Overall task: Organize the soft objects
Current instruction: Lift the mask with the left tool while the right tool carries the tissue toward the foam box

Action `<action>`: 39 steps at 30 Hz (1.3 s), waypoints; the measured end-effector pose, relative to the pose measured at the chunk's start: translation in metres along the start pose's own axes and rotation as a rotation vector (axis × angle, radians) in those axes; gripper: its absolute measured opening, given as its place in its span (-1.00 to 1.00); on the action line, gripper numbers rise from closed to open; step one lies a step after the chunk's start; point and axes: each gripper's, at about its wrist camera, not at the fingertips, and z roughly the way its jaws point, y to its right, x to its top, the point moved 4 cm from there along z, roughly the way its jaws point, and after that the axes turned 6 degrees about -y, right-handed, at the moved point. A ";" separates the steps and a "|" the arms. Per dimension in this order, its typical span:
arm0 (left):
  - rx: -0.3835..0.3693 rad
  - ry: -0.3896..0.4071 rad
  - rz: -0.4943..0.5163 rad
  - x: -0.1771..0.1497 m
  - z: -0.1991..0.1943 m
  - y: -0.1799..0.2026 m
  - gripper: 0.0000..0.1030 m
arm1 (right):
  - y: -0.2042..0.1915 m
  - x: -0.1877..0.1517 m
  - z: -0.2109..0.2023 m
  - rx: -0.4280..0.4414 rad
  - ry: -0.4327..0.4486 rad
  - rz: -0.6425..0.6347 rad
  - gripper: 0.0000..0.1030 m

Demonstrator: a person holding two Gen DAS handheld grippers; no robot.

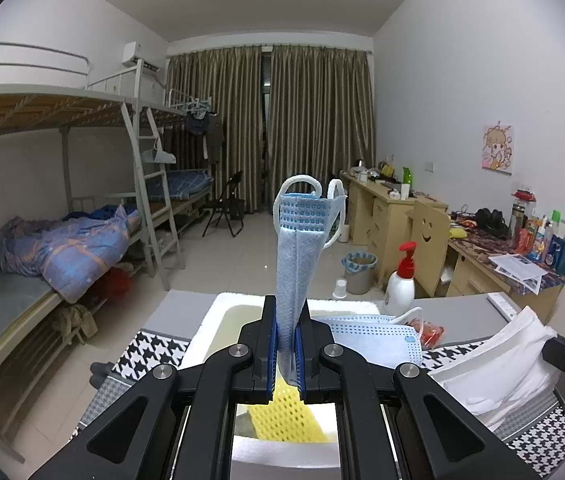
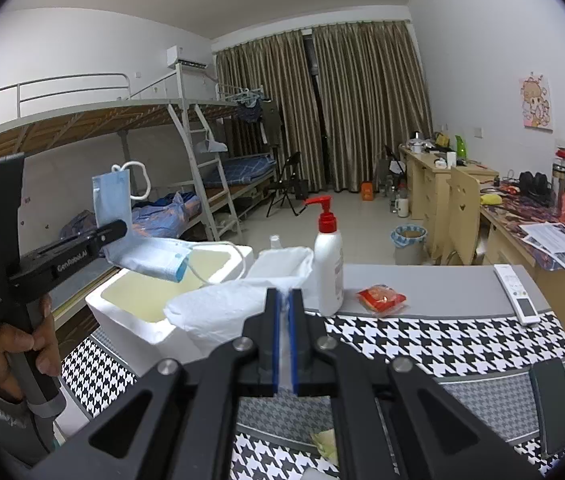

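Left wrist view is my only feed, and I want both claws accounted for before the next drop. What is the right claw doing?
Observer: The right claw is shut on a white paper wad, next to the foam box.
Operator: Anything on the cloth below it?
Observer: A pale yellow scrap lies on the houndstooth cloth.
Operator: And further right?
Observer: A flat black object lies on that cloth.

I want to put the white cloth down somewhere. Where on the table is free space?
Free: the houndstooth cloth between red packet and remote. Crowded: around the foam box and pump bottle.
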 end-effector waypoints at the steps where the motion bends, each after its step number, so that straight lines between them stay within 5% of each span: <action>1: 0.002 -0.002 -0.001 -0.001 0.001 -0.001 -0.85 | -0.001 0.001 0.001 0.000 0.001 -0.003 -0.88; 29: -0.006 -0.092 -0.003 -0.016 0.034 -0.028 -0.82 | -0.022 0.004 0.007 -0.034 -0.006 0.012 -0.88; 30: -0.008 -0.097 0.000 -0.016 0.035 -0.028 -0.69 | -0.022 0.005 0.007 -0.036 -0.005 0.015 -0.88; 33: -0.017 -0.096 -0.007 -0.016 0.036 -0.031 0.29 | -0.021 0.005 0.007 -0.045 -0.005 0.024 -0.88; 39: 0.010 -0.075 -0.032 -0.017 0.031 -0.039 0.67 | -0.023 0.007 0.005 -0.058 0.002 0.029 -0.88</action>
